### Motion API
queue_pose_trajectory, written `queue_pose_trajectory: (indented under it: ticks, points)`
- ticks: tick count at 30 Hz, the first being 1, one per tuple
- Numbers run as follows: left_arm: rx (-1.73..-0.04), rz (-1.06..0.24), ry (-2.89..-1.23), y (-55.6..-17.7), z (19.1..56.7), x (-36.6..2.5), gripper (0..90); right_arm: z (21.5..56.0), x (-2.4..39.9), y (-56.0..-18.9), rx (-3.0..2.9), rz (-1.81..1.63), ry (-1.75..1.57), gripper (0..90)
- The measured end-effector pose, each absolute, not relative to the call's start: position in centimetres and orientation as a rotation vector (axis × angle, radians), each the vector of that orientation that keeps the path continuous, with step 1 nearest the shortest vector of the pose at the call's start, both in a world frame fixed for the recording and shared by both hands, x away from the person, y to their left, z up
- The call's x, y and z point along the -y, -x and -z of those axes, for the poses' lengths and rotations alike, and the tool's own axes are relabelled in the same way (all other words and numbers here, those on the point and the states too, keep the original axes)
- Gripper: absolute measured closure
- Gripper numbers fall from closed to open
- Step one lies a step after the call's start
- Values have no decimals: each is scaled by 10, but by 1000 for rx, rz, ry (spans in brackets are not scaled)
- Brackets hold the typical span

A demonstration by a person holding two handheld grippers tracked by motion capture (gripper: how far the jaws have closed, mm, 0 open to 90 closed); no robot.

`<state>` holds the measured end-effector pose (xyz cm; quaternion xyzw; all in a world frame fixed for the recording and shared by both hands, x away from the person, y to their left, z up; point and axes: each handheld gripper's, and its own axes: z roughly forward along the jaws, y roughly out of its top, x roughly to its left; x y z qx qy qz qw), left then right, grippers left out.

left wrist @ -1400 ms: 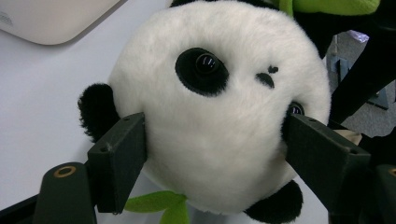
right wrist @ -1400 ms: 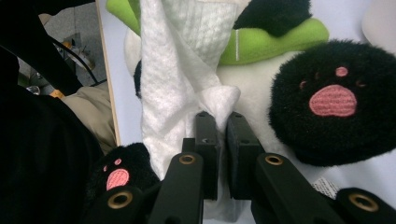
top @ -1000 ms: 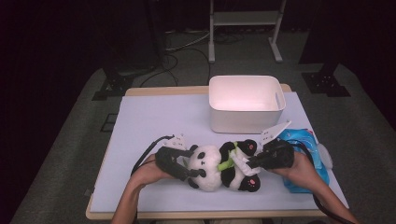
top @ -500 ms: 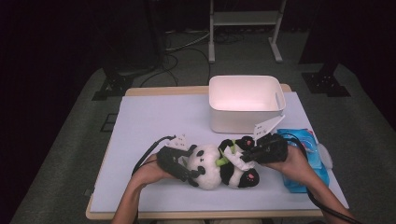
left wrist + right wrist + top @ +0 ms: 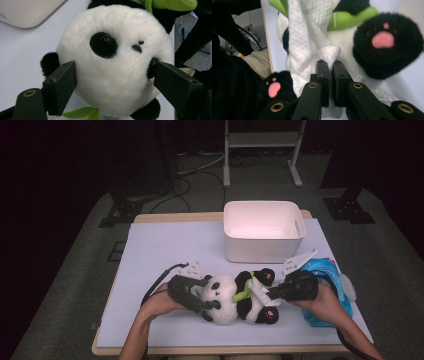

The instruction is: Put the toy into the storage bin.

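A black-and-white panda plush [image 5: 235,302] with a green leaf lies on its back at the front of the table. My left gripper [image 5: 206,295] holds its round white head [image 5: 117,50], one pad pressed into each side. A white cloth [image 5: 307,37] is draped over the panda's belly between its pink-soled paws. My right gripper [image 5: 330,62] is shut on a bunched corner of that cloth [image 5: 260,292], coming in from the panda's feet end, with the right gripper [image 5: 268,294] low over the table.
A white plastic bin [image 5: 260,251] stands behind the panda at the back centre-right. A blue packet [image 5: 325,270] lies under my right hand near the table's right edge. The pale tabletop [image 5: 170,245] stretches out to the left.
My right hand nudged toward the panda and drew back again, keeping the cloth pinched. The left gripper stayed on the panda's head.
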<state>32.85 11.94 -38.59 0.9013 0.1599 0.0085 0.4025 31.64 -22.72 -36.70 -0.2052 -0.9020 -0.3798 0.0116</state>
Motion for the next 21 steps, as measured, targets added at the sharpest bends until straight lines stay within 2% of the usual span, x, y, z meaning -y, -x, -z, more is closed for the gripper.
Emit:
queue_pose_trajectory:
  ticks: [12,21]
  points:
    - [-388,-13,-2270,-330,384,-117,206,386,249,-314,2777,1173,755,851]
    - [-396,-44,-2304,-328,388,-109,172,367,237,-315,2785,1222,698,851]
